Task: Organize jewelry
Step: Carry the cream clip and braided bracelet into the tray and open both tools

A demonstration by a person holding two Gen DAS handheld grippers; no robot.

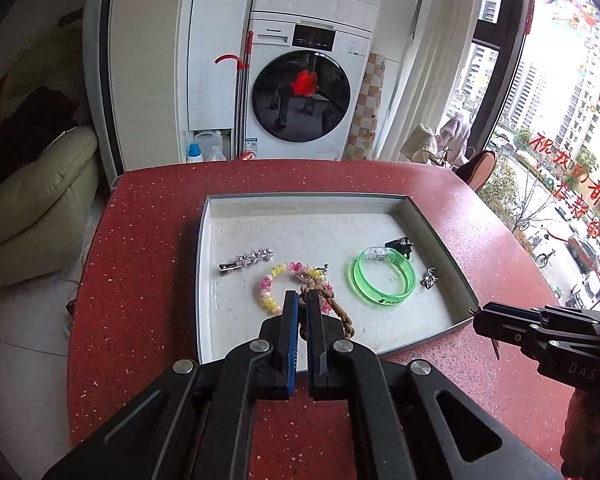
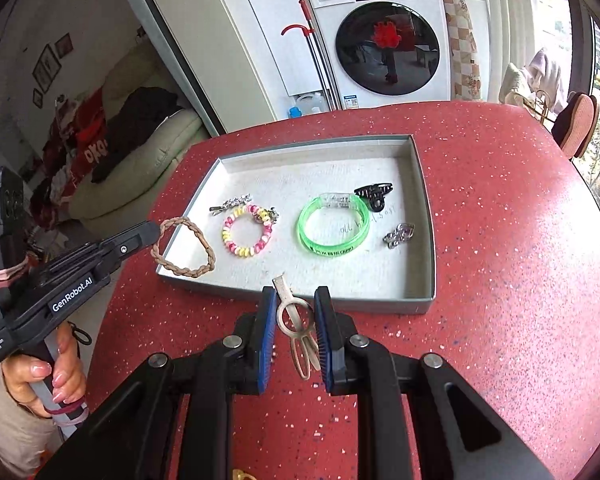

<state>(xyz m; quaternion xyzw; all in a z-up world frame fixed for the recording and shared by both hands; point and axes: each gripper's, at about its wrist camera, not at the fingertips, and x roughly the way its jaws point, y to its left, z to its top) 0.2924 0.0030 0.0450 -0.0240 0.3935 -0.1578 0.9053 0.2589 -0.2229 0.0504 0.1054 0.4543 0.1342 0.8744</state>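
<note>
A shallow grey tray (image 1: 440, 240) (image 2: 424, 200) on the red table holds a silver star hair clip (image 1: 246, 260) (image 2: 230, 203), a pink-yellow spiral hair tie (image 1: 270, 286) (image 2: 246, 234), a green bangle (image 1: 382, 278) (image 2: 334, 226), a black claw clip (image 1: 400, 246) (image 2: 374, 194) and a small silver piece (image 1: 430, 278) (image 2: 398, 235). My left gripper (image 1: 302, 300) (image 2: 154, 229) is shut on a tan braided hair tie (image 1: 340, 312) (image 2: 184, 248), held over the tray's near left corner. My right gripper (image 2: 295, 300) (image 1: 478, 314) is shut on a flat silver hair clip (image 2: 296, 320) just before the tray's near wall.
The red speckled table (image 1: 140, 280) (image 2: 520, 240) surrounds the tray. A washing machine (image 1: 304, 92) stands beyond its far edge, a sofa to the left, a window and a chair (image 2: 576, 124) to the right.
</note>
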